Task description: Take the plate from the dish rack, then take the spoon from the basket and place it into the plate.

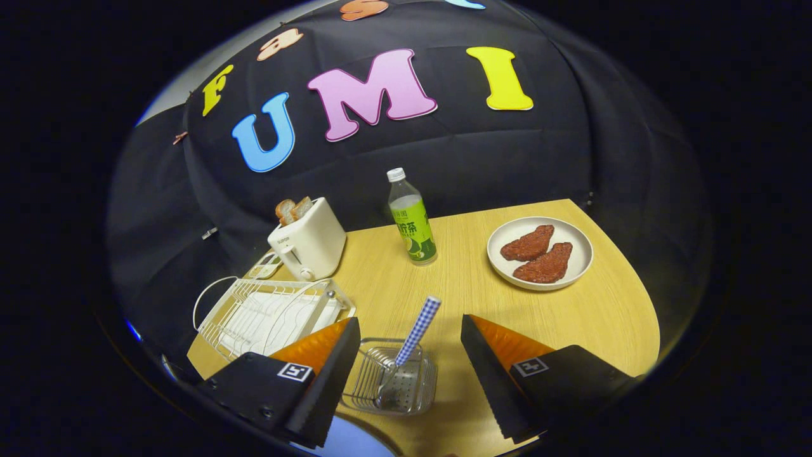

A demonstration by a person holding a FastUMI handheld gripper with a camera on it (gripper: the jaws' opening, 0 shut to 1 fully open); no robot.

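The gripper is held above the near part of a wooden table, with its two fingers spread wide apart and nothing pressed between them. The wire basket is seen in the gap between the fingers, standing on the table directly below them. The spoon is lodged in the basket, its bowl down against the perforated floor and its blue-and-white checked handle leaning up and away, toward the middle of the table. No contact between either finger and the spoon or basket is visible. The white wire dish rack is located just beyond the left finger and is partly covered by it; whether anything is held in its slots cannot be told. A white toaster is placed behind the rack, with two slices of bread protruding from its top. A clear bottle with a white cap and green label is stood upright near the middle of the table, beyond the basket. The white plate is laid flat on the table, well beyond the right finger and well apart from the basket. Two reddish-brown pieces of food are lying side by side on the plate.
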